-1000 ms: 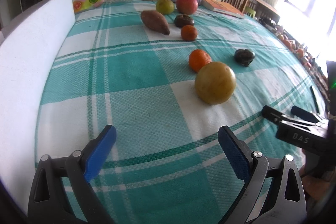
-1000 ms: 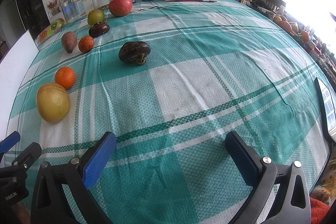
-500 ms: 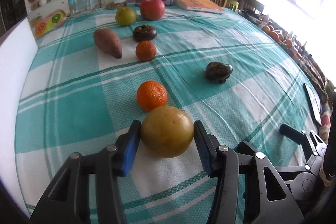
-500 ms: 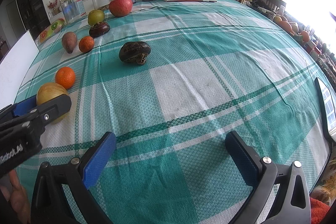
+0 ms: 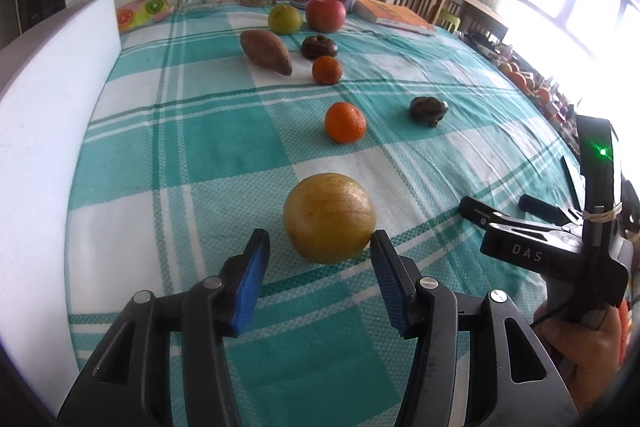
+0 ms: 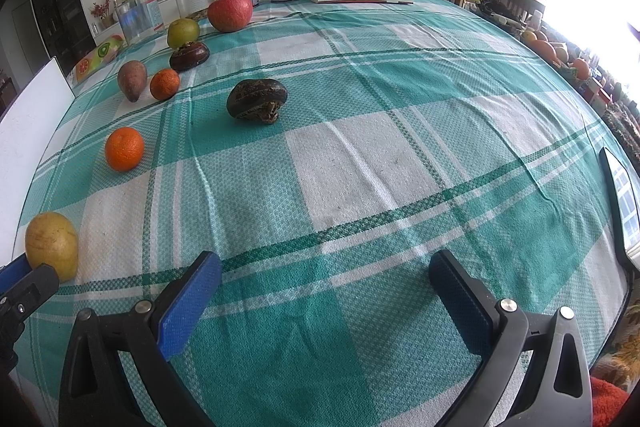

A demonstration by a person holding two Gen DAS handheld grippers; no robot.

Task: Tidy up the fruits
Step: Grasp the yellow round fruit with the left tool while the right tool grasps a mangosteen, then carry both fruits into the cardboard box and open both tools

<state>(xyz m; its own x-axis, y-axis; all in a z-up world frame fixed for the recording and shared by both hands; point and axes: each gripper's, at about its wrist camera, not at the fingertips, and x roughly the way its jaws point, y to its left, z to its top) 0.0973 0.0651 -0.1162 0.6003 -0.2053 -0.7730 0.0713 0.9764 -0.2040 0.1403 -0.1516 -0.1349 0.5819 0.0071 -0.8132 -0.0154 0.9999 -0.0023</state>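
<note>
Here we see the large round yellow-brown fruit (image 5: 329,218) resting on a white square of the teal-and-white checked tablecloth (image 5: 224,147), near the table's close edge. It is nearly a ball, a little wider than tall, so we cannot name any real long axis or a way it points.

Our left gripper (image 5: 320,259) sits just behind it, blue pads on either side of its near face. The jaws are opening, about a third of the way apart; the right pad looks to be at the skin or just off it, the left pad stands clear, and the fruit lies on the cloth, not gripped.

Beyond it, a line of produce runs away from us: a bright orange mandarin (image 5: 345,122), a smaller darker orange mandarin (image 5: 327,70), a dark purple mangosteen (image 5: 319,46), and a red apple (image 5: 325,13) beside a green round fruit (image 5: 285,19). A reddish-brown sweet potato (image 5: 265,51) lies to the left, its long axis slanting, the pointed end toward us and to the right. A dark, knobbly brown lump (image 6: 257,100) sits apart on the right.

Our right gripper (image 6: 325,301) hovers over bare cloth, jaws spread wide, with nothing between them. A white foam board (image 5: 44,131) stands along the table's left edge.
</note>
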